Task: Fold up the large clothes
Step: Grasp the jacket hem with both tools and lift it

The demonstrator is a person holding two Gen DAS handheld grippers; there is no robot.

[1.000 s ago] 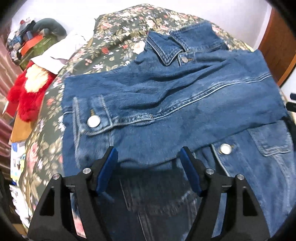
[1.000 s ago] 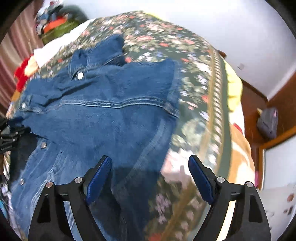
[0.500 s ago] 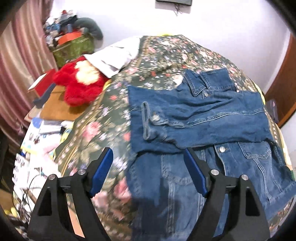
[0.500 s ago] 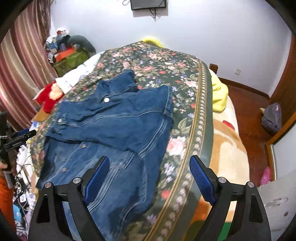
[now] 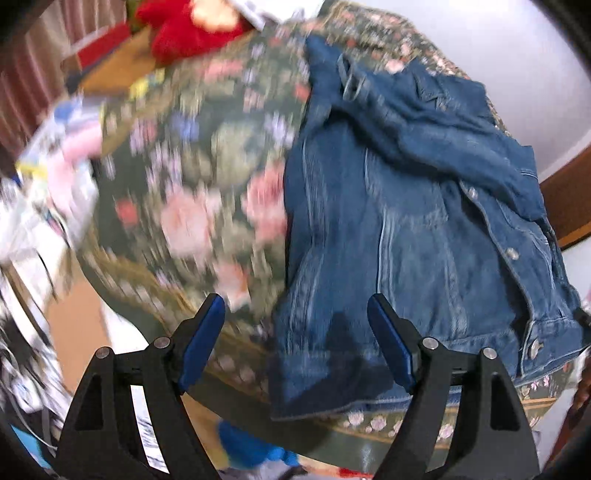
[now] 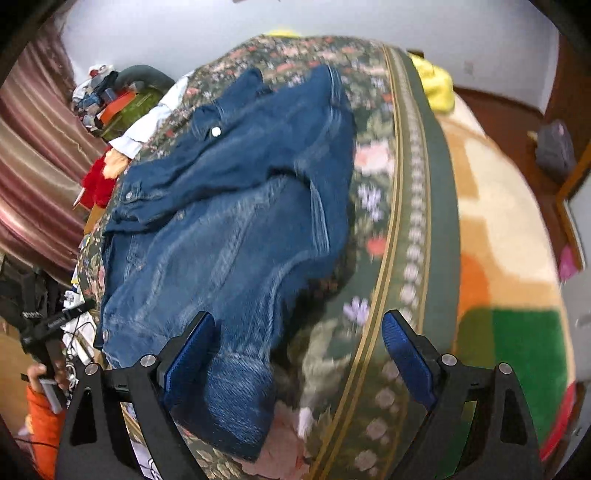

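A blue denim jacket (image 5: pixel 406 229) lies on a bed with a dark floral cover (image 5: pixel 192 173), a sleeve folded across its chest. My left gripper (image 5: pixel 295 343) is open and empty, hovering above the jacket's near hem corner at the bed's edge. In the right wrist view the jacket (image 6: pixel 229 229) fills the left half of the bed and its hem hangs over the near edge. My right gripper (image 6: pixel 295 354) is open and empty, just above the hem and the bed cover (image 6: pixel 406 221).
A red plush toy (image 5: pixel 192 29) and cluttered papers (image 5: pixel 48 177) lie left of the bed. A yellow cloth (image 6: pixel 436 85) sits at the far side. A colourful rug (image 6: pixel 509 258) covers the floor to the right. A grey bag (image 6: pixel 554 147) stands by the wall.
Both grippers pulled back from over the jacket, then swung down toward its near hem at the bed's edge. Both stay open. The jacket has not moved.
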